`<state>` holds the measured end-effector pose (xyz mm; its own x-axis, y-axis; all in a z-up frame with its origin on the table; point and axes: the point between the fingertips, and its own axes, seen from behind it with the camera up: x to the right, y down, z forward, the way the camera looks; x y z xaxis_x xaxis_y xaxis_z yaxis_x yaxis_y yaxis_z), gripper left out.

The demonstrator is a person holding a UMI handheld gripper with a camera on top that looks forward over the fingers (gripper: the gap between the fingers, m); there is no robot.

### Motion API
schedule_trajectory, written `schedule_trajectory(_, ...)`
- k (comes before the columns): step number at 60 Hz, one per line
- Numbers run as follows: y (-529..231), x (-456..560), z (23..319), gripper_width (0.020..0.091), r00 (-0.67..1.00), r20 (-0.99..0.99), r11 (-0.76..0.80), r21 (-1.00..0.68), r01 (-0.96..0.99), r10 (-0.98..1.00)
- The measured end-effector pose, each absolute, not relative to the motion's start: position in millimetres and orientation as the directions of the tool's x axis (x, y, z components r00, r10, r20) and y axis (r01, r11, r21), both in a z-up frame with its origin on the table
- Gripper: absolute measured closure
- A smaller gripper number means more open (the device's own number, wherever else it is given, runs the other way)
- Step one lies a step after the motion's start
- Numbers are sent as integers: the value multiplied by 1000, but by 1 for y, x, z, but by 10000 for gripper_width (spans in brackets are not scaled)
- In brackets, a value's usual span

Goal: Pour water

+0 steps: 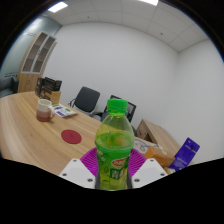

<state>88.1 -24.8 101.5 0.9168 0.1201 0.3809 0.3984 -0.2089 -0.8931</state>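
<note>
- A long wooden table [25, 125] runs across the left and centre of the frame, in a white-walled office room.
- On the table at the left stands a clear cup [43, 110] holding a dark brownish fill; just right of it lie some papers [66, 111], and nearer the middle a round red coaster [70, 135] lies flat on the wood.
- Behind the table, at centre, stand two black chairs [86, 100]; a shelving cabinet [38, 52] sits in the upper left against the wall.
- At the right edge of the frame a brown cardboard box [156, 133] rests low down, and a purple-blue packet [185, 155] shows at the lower right — its print is too small to read.
- The green bottle [115, 145] fills the lower centre of the frame, right in front of the camera — it hides part of the table edge and the chair behind it.
- The bottle stands upright, long axis vertical, its green cap at the top and a label around its lower body.
- The gripper [113, 172] is clamped on the bottle: both magenta pads [91, 162] press against its lower sides, with the fingers at the bottom of the frame.
</note>
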Motion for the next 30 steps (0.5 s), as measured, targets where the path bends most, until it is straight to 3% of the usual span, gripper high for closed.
schedule_trajectory(16, 68, -22, 134, 747, 530, 807, -136, -513, 848, 262)
schedule_trajectory(30, 114, -103, 133, 749, 63, 948, 35, -78, 996, 312)
